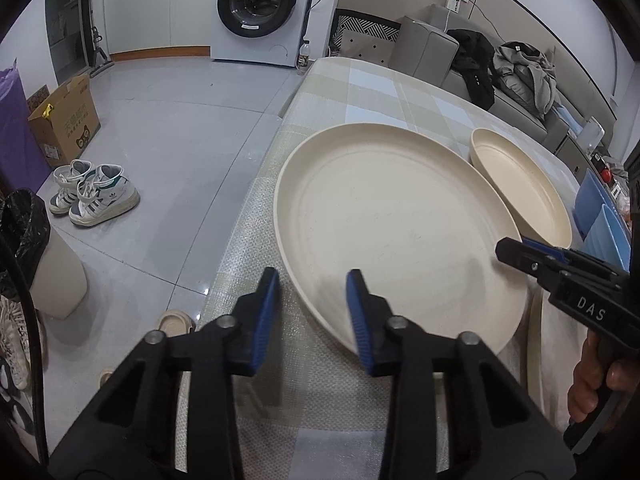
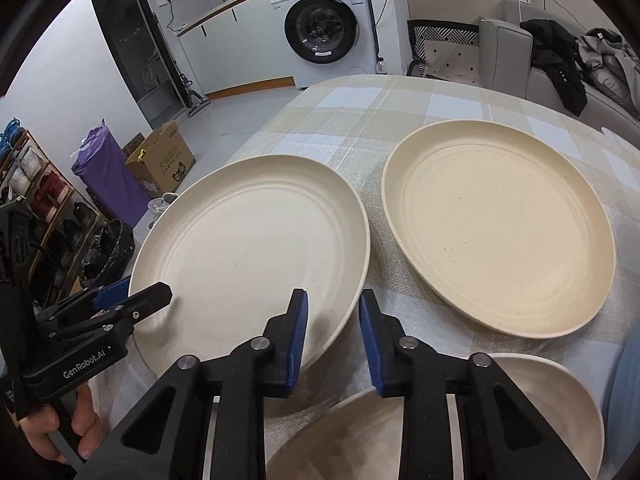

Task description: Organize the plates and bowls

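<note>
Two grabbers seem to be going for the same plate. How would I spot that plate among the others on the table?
Find the checked tablecloth in front of the washing machine. Two big round plates lie side by side on it; take the pale plate nearer the floor-side edge. It is whiter than its yellower neighbour, and both grippers straddle its near rim.

"DAS" on right claw [image 1: 510, 250], "GenRobot.AI" on left claw [image 2: 162, 292]

Both wrist views close, angled down — sharing pale plate [image 1: 396, 224]
</note>
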Demonstrator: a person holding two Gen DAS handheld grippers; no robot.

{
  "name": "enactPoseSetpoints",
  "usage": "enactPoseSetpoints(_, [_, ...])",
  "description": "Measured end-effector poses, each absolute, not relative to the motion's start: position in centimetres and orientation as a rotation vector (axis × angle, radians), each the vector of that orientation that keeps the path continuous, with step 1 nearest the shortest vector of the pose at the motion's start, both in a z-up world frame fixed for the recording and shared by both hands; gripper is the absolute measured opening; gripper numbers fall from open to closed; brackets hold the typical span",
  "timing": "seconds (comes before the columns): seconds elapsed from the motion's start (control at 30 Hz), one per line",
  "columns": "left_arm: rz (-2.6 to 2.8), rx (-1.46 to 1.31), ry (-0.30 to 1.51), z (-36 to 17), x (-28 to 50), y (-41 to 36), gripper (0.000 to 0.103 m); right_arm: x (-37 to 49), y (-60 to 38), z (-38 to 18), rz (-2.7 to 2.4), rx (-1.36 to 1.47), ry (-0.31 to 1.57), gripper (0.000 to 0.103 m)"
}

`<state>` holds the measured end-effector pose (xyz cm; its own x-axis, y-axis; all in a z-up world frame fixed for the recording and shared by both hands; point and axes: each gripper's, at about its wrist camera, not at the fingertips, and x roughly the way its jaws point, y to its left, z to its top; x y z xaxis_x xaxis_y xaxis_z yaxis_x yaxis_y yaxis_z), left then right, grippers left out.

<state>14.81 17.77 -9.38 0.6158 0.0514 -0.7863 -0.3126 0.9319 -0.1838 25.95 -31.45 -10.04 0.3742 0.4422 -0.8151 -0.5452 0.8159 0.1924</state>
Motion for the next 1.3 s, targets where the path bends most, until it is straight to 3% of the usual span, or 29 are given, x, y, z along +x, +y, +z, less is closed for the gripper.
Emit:
enactPoseSetpoints(0.13, [0.213,-0.292,0.890,-9.2,14.9,17.4,0.025,25.7,-31.5,-9.7,0.616,-0.141,0.980,0.020])
enactPoseSetpoints(1.3, [0.137,-0.195,0.801,-1.8,10.0,11.8,0.025,20.6,-36.7,-3.2,0.564,-0.122,0.840,0.019])
